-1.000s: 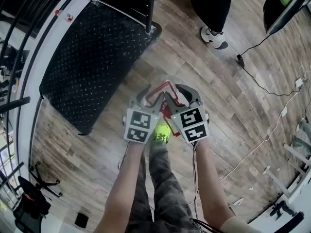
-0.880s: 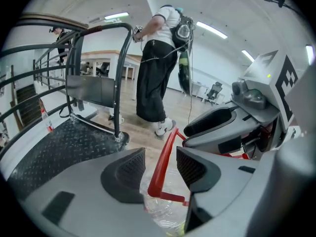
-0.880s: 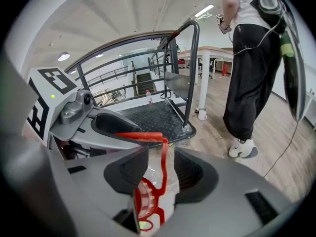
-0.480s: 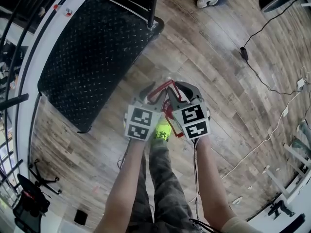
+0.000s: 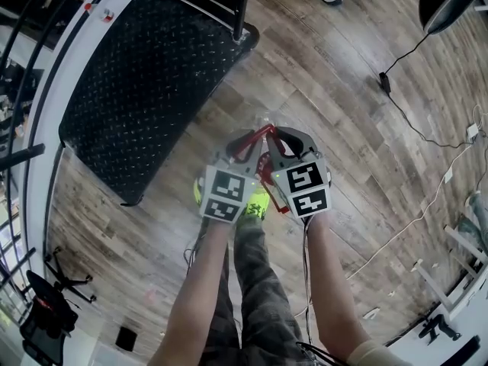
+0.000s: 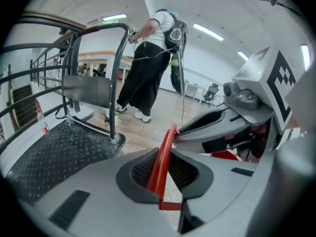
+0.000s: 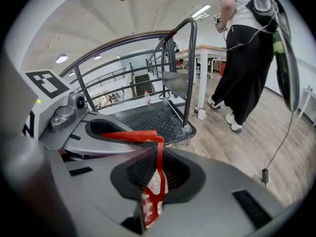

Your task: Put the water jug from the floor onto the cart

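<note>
2 closing on red handle (image 6: 167,147): left gripper (image 6: 164,174), right gripper (image 7: 157,176).

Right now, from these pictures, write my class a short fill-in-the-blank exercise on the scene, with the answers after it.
The left tool and the right tool are closing their jaws, each with the thin plastic handle, coloured ____, between them.
The flat black diamond-patterned cart stands on a floor of ____ planks.
The bystander in black trousers wears ____ shoes.
Missing words: red; wooden; white.
</note>
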`<state>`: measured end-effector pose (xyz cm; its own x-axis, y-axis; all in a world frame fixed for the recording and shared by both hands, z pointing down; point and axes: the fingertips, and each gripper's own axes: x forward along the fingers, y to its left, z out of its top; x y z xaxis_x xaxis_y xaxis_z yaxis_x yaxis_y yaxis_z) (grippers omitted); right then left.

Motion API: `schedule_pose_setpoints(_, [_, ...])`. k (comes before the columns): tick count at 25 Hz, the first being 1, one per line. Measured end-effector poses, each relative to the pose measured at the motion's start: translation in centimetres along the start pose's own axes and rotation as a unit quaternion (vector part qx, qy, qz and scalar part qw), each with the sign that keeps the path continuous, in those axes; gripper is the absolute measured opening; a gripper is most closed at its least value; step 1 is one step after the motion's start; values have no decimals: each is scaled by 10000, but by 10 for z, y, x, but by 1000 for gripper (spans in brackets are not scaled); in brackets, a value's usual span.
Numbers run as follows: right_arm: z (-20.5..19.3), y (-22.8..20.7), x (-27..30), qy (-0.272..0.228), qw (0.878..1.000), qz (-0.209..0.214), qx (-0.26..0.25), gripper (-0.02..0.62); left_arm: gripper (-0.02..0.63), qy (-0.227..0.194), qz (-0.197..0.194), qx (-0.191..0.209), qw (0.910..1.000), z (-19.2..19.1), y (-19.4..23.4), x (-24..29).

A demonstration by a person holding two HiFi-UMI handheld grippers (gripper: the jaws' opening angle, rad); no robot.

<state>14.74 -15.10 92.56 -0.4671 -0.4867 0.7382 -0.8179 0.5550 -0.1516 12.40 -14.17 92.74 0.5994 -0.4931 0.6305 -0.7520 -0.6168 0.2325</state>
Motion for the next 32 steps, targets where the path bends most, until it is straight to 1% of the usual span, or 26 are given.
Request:
schedule_pose_setpoints(8, [-6, 7, -18, 45, 9999, -10, 122, 40, 52, 13, -60, 219, 9997, 0, -17, -13])
schedule_pose_setpoints(13, [-7, 10, -42, -70, 9996, -96, 275, 40, 52, 0, -110, 367, 9993, 5, -37, -26])
schedule_pose_setpoints(15, [-2, 10, -51, -119, 9993, -138, 332, 40, 52, -12, -142, 472, 9988, 12, -41, -30])
schedule_pose_setpoints(20, [21, 12, -74, -234, 9990, -209, 309, 41, 52, -107, -146, 653, 9977, 39, -47, -49])
schedule_pose_setpoints(25, [68, 15, -104, -484, 9983, -168, 265, 40, 52, -185, -56, 723, 9972, 85, -48, -76])
schedule_pose_setpoints(29, [98, 21, -140, -570, 9979, -108, 273, 40, 52, -179, -47, 822, 9964, 121, -61, -105])
schedule_pose_setpoints(32, [128, 25, -161, -681, 9975, -77, 167, 40, 52, -286, -8, 939, 9952, 152, -62, -125])
